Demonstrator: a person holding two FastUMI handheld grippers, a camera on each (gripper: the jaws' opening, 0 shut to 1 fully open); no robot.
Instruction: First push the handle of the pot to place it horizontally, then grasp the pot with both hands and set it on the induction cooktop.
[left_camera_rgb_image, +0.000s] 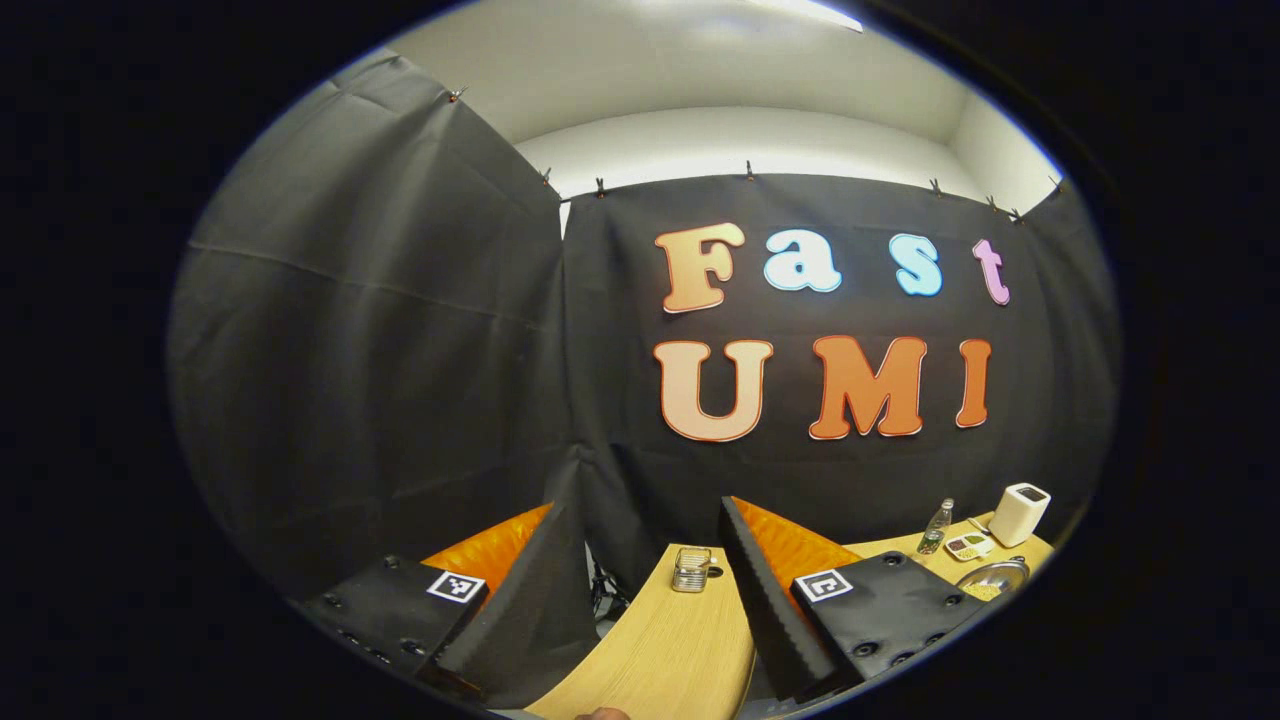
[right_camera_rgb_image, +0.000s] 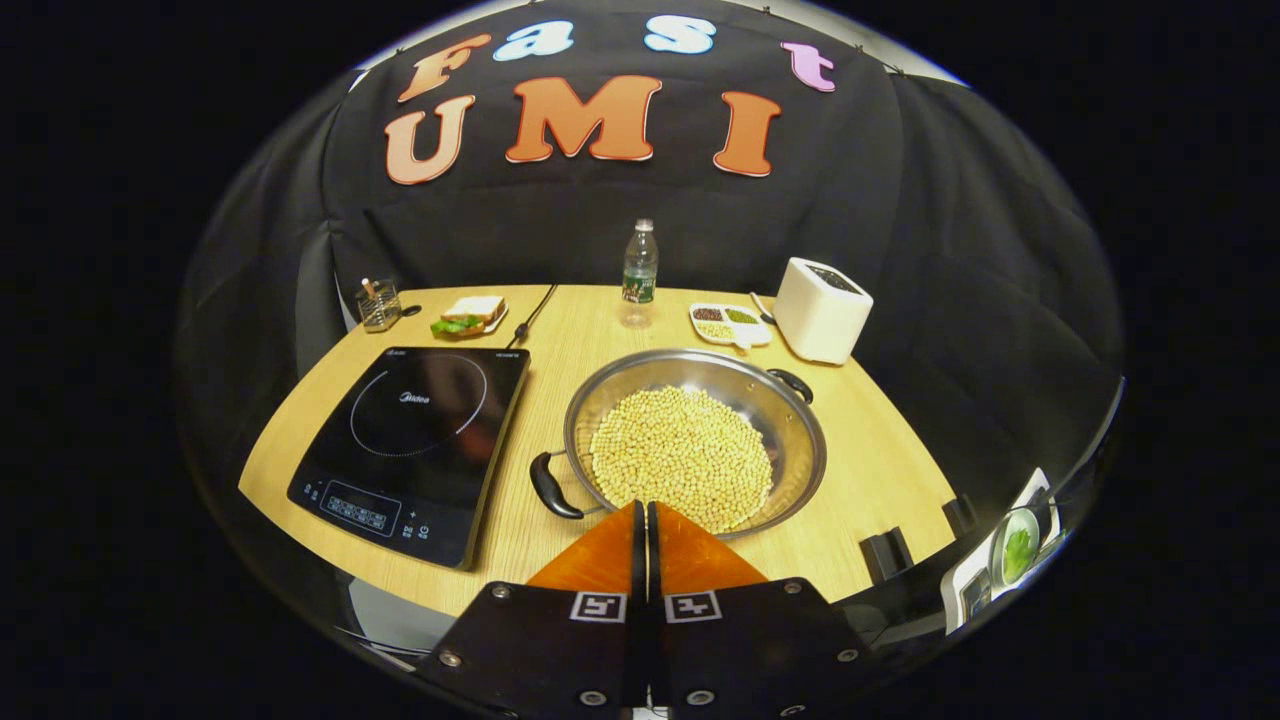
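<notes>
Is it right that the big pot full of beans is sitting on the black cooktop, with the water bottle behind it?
Not quite. In the right gripper view the pot of beans sits on the wooden table, beside the black cooktop, not on it. The cooktop's glass is bare. The rest is right: the water bottle stands behind the pot, near the back of the table.

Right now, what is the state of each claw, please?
Left claw: open, holding nothing.
Right claw: closed, holding nothing, near the pot.
</notes>
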